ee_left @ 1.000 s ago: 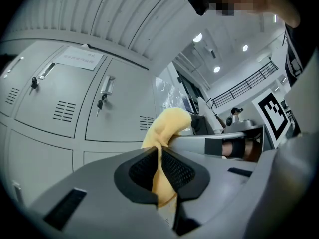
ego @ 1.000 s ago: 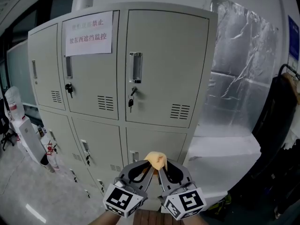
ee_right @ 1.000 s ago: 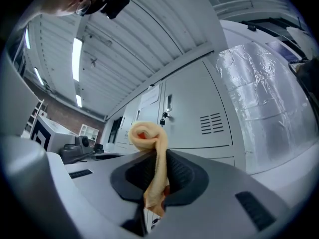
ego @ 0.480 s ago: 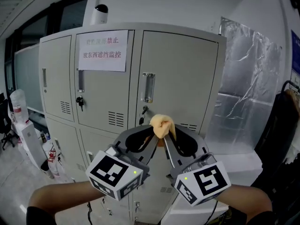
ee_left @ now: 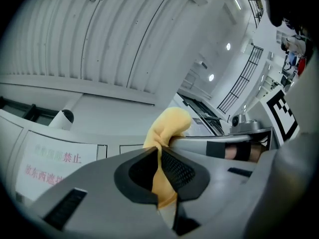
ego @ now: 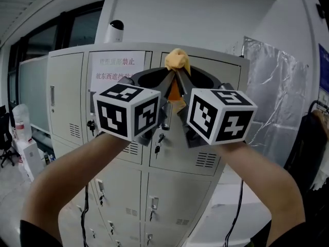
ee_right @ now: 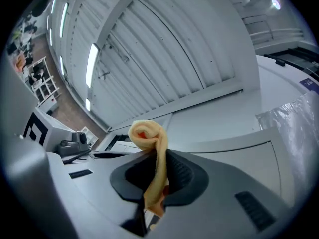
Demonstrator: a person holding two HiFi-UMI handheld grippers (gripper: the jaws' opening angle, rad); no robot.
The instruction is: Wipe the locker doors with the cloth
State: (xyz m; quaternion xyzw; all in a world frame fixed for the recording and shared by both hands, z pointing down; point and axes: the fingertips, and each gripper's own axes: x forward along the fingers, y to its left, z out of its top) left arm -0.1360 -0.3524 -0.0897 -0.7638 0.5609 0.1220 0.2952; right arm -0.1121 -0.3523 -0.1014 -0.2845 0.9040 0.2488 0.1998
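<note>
Together, left hand-held gripper [ee_left: 158,156], right hand-held gripper [ee_right: 158,169] clamp cloth [ego: 177,59]; bunch past tips, maybe touching locker [ego: 175,194].

Locker doors [ego: 66,86] close ahead, dome camera [ego: 116,30] atop, open space above

Even, bright indoor light; strong fisheye warping, dark vignetted corners.

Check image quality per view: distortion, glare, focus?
Head view: fisheye bows the lockers; foil glints at right. Left gripper view: heavy barrel distortion, dark corners, cloth sharp. Right gripper view: dark corners too, ceiling light blown out.
</note>
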